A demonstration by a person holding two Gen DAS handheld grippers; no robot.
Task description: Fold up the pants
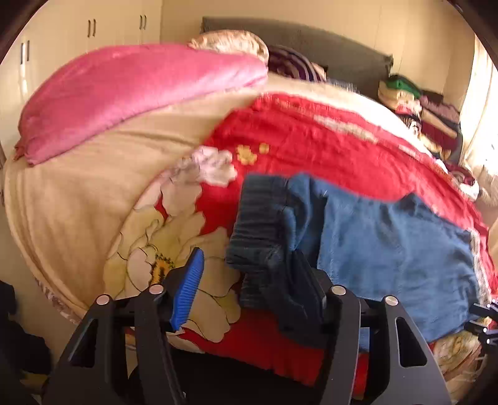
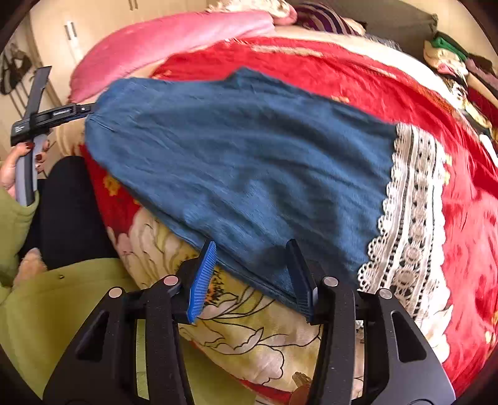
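Observation:
Blue pants lie spread across the red floral bedspread, their white lace hem at the right. The dark ribbed waistband is bunched at the left end of the pants. My left gripper is open; the waistband hangs against its right finger, while the blue left pad stands clear over the flower print. My right gripper is open, its fingers astride the near edge of the pants without pinching it. A hand holds the left tool at the waistband end.
A pink blanket and pillows lie at the head of the bed. A pile of folded clothes sits at the far right by the curtain. Wardrobe doors stand behind. The person's green sleeve is close at the lower left.

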